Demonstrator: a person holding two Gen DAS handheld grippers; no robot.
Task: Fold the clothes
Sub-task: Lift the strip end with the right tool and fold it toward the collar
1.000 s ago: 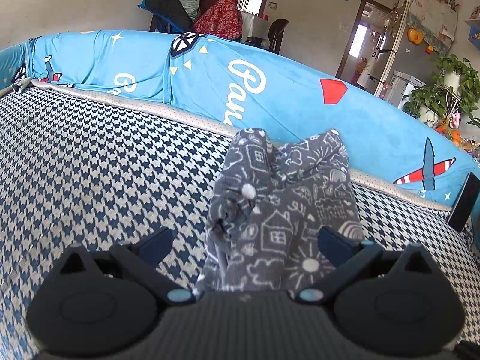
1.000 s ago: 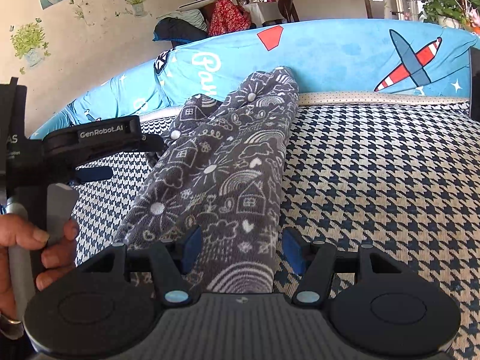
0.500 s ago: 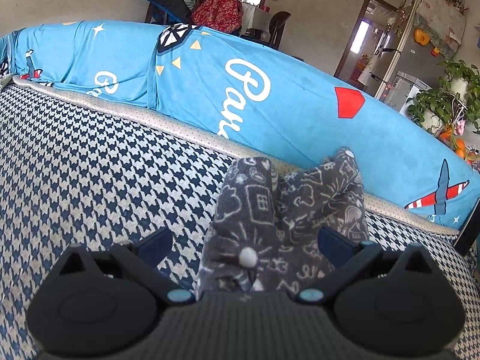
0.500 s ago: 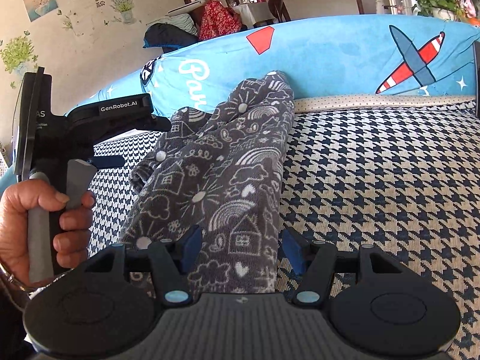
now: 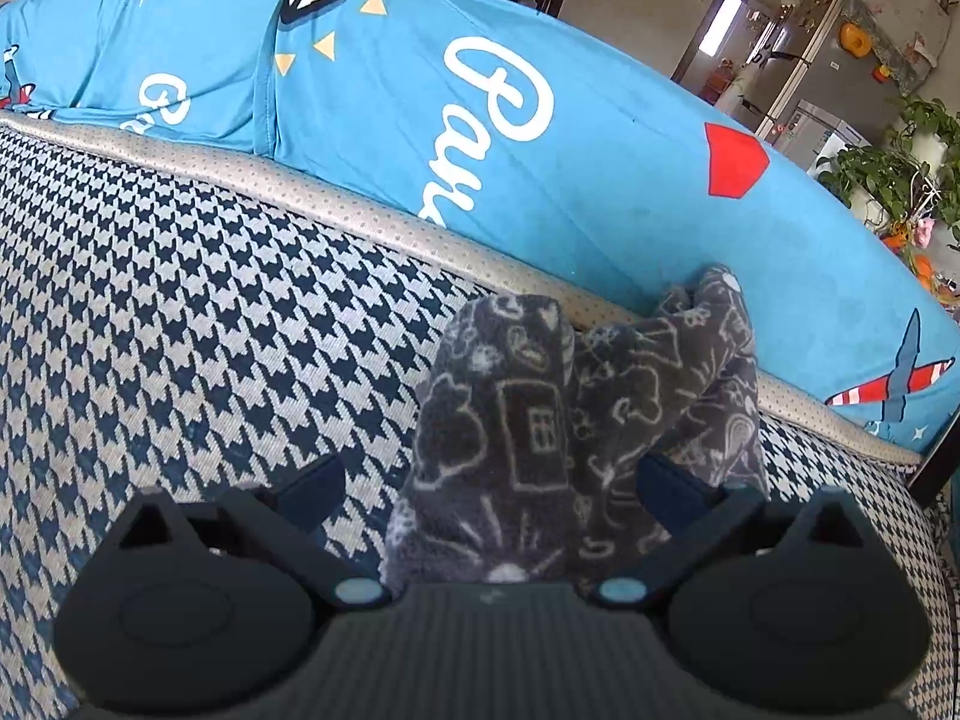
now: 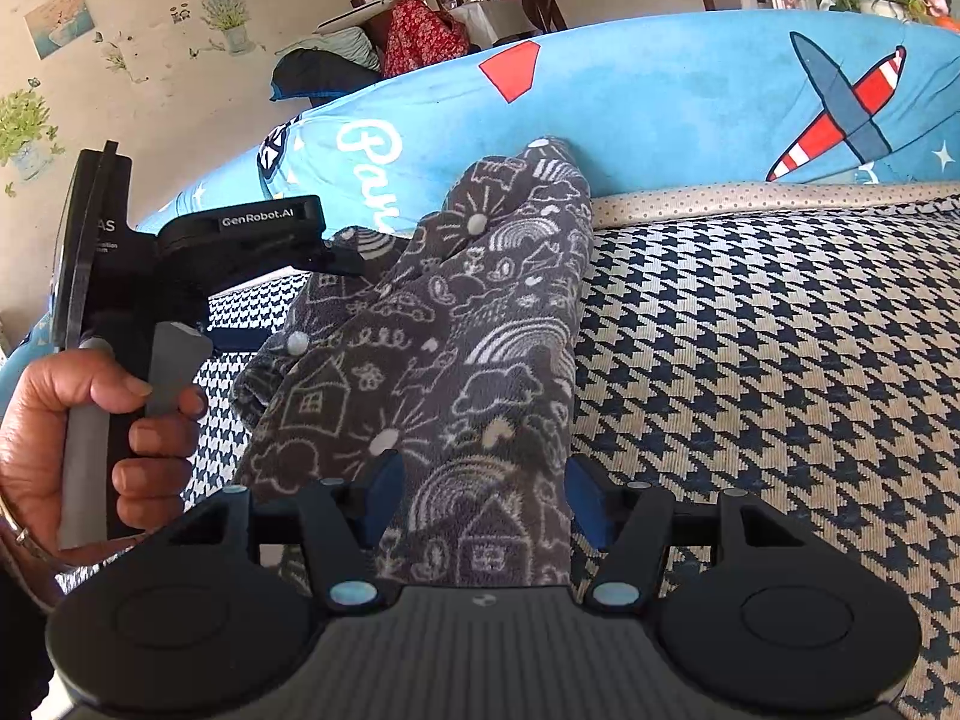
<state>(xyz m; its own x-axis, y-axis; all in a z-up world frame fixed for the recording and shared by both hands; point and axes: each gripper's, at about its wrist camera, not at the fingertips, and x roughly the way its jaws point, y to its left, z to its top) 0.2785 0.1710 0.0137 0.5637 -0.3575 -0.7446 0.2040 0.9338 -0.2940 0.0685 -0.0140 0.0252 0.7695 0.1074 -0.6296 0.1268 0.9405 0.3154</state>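
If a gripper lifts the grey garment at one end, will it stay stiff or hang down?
The grey garment would probably hang limp: it lies in soft bunched folds. Its fleecy surface suggests good grip, little slipping. It looks light, though thick.

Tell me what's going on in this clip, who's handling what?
A person holds a handheld gripper in each hand over a houndstooth sofa seat. Both the left gripper and right gripper have open fingers straddling a grey doodle-print garment, which lies bunched in a long strip reaching the blue backrest cover.
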